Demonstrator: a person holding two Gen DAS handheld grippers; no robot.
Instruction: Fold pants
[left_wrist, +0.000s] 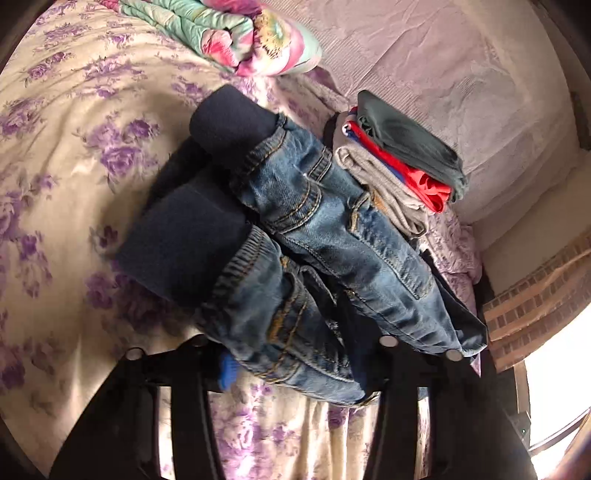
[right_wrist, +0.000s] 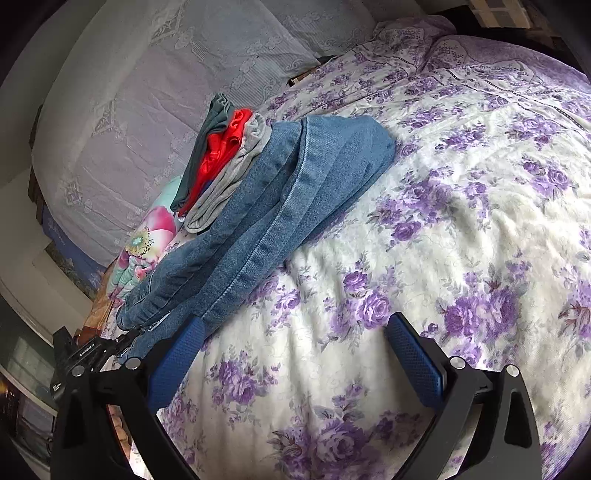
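Observation:
The pants are blue jeans (left_wrist: 325, 236) with a dark navy lining turned out at the waist, lying bunched on the flowered bedspread. In the left wrist view they drape over and between my left gripper's (left_wrist: 295, 365) wide-spread fingers; one blue pad (left_wrist: 228, 369) shows under the denim. I cannot tell whether that gripper grips them. In the right wrist view the jeans (right_wrist: 280, 192) lie folded lengthwise. My right gripper (right_wrist: 295, 358) is open and empty, its left pad (right_wrist: 177, 365) just beside the jeans' near end.
A stack of folded clothes (left_wrist: 402, 162), teal, red and grey, sits beside the jeans and also shows in the right wrist view (right_wrist: 218, 162). A floral quilt roll (left_wrist: 236, 33) lies beyond. Pale pillows (right_wrist: 129, 122) line the bed's head. A brick wall (left_wrist: 535, 295) stands at right.

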